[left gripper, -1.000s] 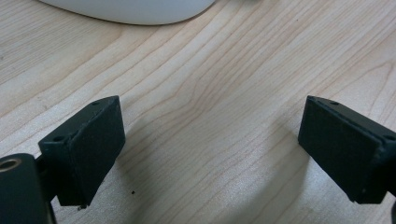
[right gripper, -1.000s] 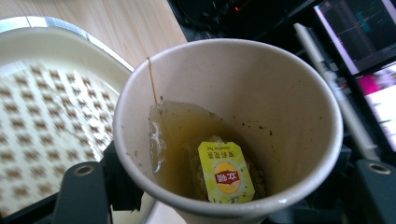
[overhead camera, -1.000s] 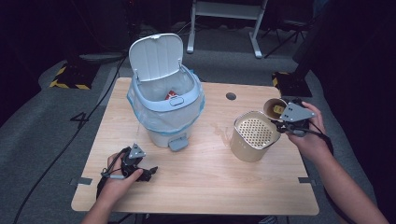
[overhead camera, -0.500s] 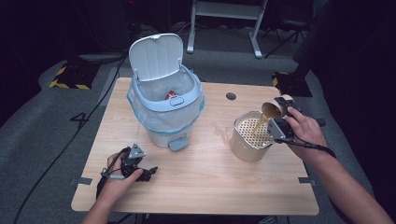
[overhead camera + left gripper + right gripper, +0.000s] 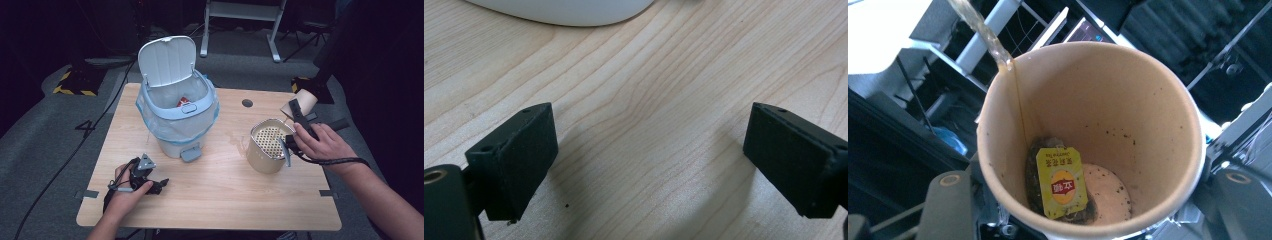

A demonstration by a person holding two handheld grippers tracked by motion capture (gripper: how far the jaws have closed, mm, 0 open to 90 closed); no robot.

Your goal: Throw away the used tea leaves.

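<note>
A paper cup is held tipped in the right gripper, its jaws having just been closing and now clamped on the cup's sides, above a beige strainer container at the table's right. A thin stream of tea is seen leaving the cup's rim, while a used tea bag with a yellow tag clings inside near the bottom. The left gripper is rested on the wooden table with jaws spread wide and nothing between them. A pale blue pedal bin, lid raised, is placed behind. If the cup is tipped further, the tea bag may slide out, or liquid may be spilled past the strainer. The pads gripping the cup are hidden behind its wall, and the bin's contents are hard to make out.
</note>
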